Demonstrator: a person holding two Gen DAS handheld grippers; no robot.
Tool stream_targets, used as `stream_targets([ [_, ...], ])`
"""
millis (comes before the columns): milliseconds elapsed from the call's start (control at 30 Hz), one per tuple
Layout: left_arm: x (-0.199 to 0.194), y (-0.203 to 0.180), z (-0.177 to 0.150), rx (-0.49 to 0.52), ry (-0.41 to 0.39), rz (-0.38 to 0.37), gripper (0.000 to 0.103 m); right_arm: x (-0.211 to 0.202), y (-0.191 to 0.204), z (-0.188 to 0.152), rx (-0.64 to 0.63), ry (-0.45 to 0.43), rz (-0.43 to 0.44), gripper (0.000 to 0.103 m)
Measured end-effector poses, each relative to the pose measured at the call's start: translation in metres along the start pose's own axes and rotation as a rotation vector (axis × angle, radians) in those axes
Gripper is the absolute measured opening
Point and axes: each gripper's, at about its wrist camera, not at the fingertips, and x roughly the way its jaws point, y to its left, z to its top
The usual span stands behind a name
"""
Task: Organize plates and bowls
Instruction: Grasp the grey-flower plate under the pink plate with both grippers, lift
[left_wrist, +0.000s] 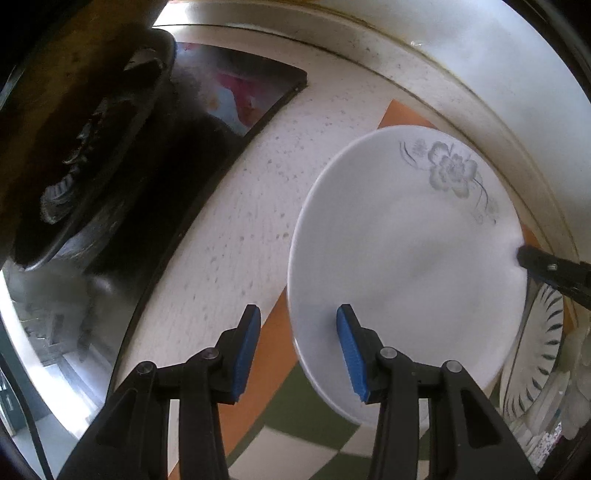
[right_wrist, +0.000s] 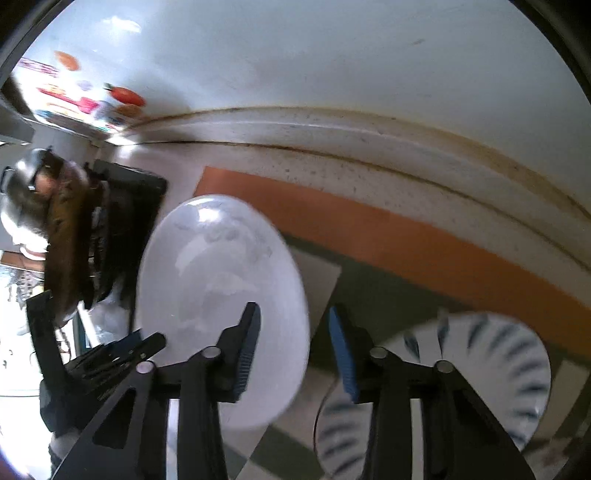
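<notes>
White plate (left_wrist: 406, 266) with grey flower print, unlettered, between wide-spread left gripper (left_wrist: 297, 354) pads; right gripper (right_wrist: 293, 352) agape, empty.

Strong daylight from left in both views, blown out at lower-left edges. Heavy fisheye bending of straight lines, black vignette in corners. Glare patch on glossy white floral plate (right_wrist: 221, 295). Motion blur on white plate with dark blue radial strokes (right_wrist: 480, 369). Deep shadow over dark cast-iron pan (left_wrist: 85, 147).
</notes>
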Motion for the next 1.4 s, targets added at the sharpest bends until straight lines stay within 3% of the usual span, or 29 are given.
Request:
stream_targets([
  [67, -0.001, 0.003, 0.004, -0.007, -0.007, -0.033, 0.024, 0.013, 0.0, 0.006, 0.009, 0.028, 0.005, 0.021],
  [100, -0.002, 0.002, 0.004, -0.005, -0.01, -0.034, 0.023, 0.019, -0.001, 0.009, 0.016, 0.033, 0.016, 0.016],
  [400, -0.017, -0.007, 0.007, 0.028, -0.03, -0.012, 0.023, 0.016, 0.001, 0.002, -0.022, 0.025, 0.016, 0.014],
  [733, -0.077, -0.024, -0.025, 0.102, -0.087, -0.052, 0.023, -0.035, 0.003, -0.046, 0.018, -0.057, 0.058, 0.011],
  [1000, -0.118, -0.071, -0.075, 0.275, -0.123, -0.093, 0.023, -0.113, -0.026, -0.13, 0.111, -0.179, 0.078, 0.011],
  [1200, -0.121, -0.108, -0.119, 0.391, -0.099, -0.153, 0.023, -0.156, -0.065, -0.218, 0.212, -0.228, 0.03, 0.011],
  [1400, -0.109, -0.141, -0.162, 0.516, -0.044, -0.173, 0.023, -0.168, -0.096, -0.298, 0.336, -0.252, 0.009, 0.011],
])
